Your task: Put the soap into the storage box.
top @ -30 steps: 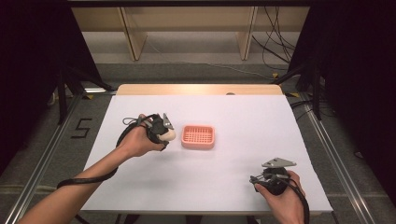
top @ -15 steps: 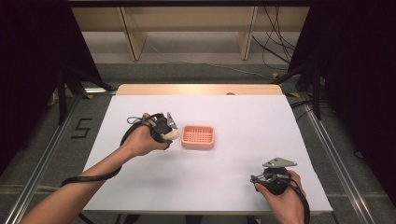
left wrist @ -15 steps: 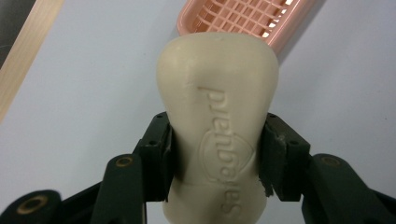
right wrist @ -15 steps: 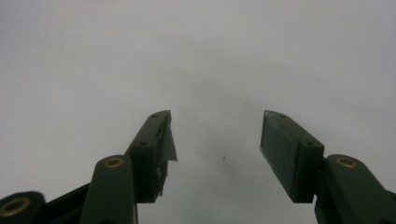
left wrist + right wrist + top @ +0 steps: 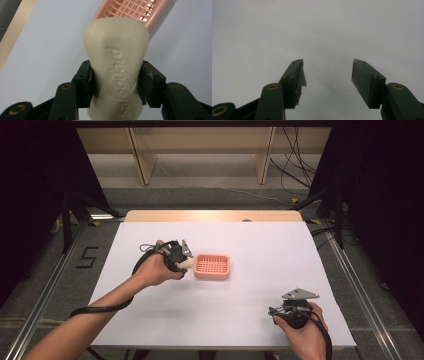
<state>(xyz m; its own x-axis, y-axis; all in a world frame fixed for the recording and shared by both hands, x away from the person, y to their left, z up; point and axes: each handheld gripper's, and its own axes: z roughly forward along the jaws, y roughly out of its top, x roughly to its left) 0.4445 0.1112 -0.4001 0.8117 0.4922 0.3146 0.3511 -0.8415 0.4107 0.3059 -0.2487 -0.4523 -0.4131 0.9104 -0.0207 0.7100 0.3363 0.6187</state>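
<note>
Both forearms bare, no sleeves; left gripper (image 5: 180, 258) black, its cable (image 5: 102, 308) looping along the arm over the white table (image 5: 240, 320), and right gripper (image 5: 327, 75) dark green-black with brass rivets (frayed tape on one pad), grey three-cornered plate (image 5: 300, 294) on top

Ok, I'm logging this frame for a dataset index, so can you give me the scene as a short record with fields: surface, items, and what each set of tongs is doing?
surface: white table
items: cream soap bar; pink slotted tray
left tongs: shut on the soap bar, both jaws pressing its sides, just left of the tray
soap bar marking: embossed lettering on its face
tray: on the table, nothing in it, soap bar not yet inside
right tongs: open, nothing between the jaws, over bare table near the front right corner
</note>
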